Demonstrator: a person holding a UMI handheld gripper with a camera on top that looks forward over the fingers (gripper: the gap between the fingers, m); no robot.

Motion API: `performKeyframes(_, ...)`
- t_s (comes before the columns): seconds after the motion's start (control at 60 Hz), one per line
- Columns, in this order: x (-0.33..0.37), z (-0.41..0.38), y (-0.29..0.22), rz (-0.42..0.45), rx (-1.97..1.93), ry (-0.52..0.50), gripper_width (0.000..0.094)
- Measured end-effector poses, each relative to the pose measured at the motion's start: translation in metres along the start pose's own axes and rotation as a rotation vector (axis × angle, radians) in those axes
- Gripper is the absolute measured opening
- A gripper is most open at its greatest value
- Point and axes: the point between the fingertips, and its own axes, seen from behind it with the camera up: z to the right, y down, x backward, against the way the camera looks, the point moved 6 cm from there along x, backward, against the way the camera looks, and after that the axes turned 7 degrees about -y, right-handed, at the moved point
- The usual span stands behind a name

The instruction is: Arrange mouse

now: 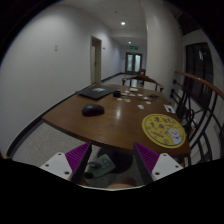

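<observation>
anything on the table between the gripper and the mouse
No. In the gripper view only bare wooden table lies between the open gripper and the mouse.

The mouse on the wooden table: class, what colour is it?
Black. The mouse lies on the table, beyond the open gripper, in the gripper view.

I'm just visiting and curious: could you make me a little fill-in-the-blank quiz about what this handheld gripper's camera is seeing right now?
1. The dark mouse rests on a wooden ____.
2. The gripper holds nothing; its fingers are ____.
3. The round yellow mat lies to the ____ of the mouse.
4. Beyond the mouse, further along the table, lies a closed dark ____.

Missing words: table; open; right; laptop
</observation>
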Motion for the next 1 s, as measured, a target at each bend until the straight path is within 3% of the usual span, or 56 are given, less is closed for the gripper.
performKeyframes(0.233,-0.049,-0.034,-0.013,0.05,-0.025,-0.12,0.0848)
performKeyframes(0.367,-0.086,-0.049,-0.017,0.037,-0.059,-0.132,0.0851)
performKeyframes(0.617,-0.155,-0.053,-0.046,0.021,-0.044,-0.005,0.0848)
performKeyframes(0.833,-0.191,-0.042,-0.071,-0.071,-0.07,0.034,0.0824)
performKeyframes(0.867,-0.193,-0.041,-0.071,-0.079,-0.077,0.037,0.0797)
performKeyframes(0.933,-0.196,-0.04,-0.07,-0.084,-0.078,0.04,0.0578)
performKeyframes(1.0,-0.193,-0.033,-0.072,-0.093,-0.093,0.009,0.0497)
